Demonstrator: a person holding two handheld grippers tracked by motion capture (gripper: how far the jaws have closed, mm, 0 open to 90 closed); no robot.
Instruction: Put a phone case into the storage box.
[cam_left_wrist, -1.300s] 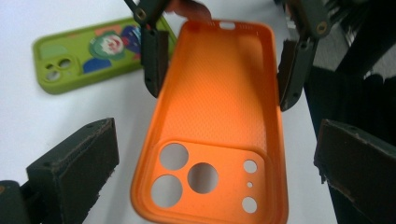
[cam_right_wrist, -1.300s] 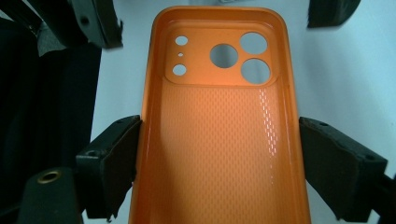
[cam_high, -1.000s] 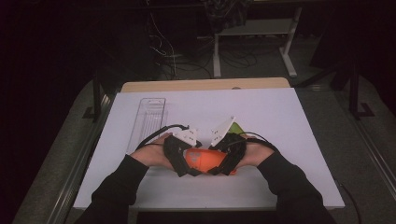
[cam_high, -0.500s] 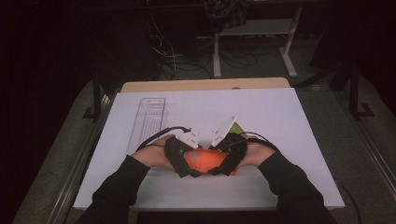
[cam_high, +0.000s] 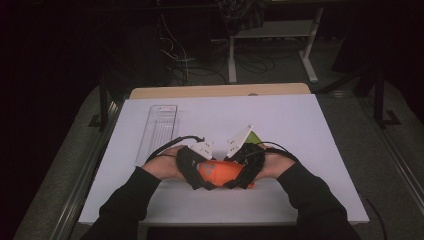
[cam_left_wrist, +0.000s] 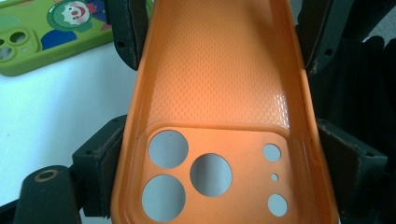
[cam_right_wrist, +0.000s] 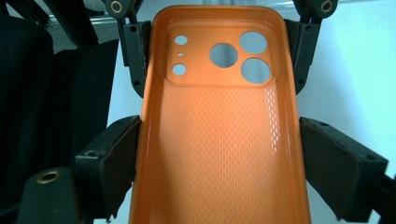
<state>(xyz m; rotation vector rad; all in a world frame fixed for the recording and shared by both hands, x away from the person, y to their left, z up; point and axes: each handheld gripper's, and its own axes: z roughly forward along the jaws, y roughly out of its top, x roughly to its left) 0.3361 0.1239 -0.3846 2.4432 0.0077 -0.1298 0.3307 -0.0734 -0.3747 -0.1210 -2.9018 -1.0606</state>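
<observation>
The left claw (cam_high: 200, 172) sits just left of centre in the lower middle of the high view, the right claw (cam_high: 239, 170) just right of it, both meeting over the orange phone case (cam_high: 217, 171). In the left claw's own view the case (cam_left_wrist: 219, 93) runs up the middle of the frame, open side to the camera, its camera-hole end at the bottom between the two black pads (cam_left_wrist: 100, 161). Those jaws have just been closing, and the pads now lie against the case's long side walls, so the left claw pinches the case at its camera end. In the right claw's own view the same case (cam_right_wrist: 217, 130) fills the centre with its camera holes at the top; the right claw's pads (cam_right_wrist: 116, 161) press on both side walls of the plain end at the bottom of the frame, set wide by the case's width. The far claw's jaws show at the top of each view, clamped on the opposite end.

A green phone case (cam_left_wrist: 42, 32) with a cartoon face lies on the white table (cam_high: 300, 130) at the upper left of the left claw's view, cut off by the frame edge. A clear plastic tray (cam_high: 157, 132) rests at the left of the table in the high view. There, hands and claw bodies cover most of the orange case, and whether it rests on the table or is lifted clear I cannot tell.
</observation>
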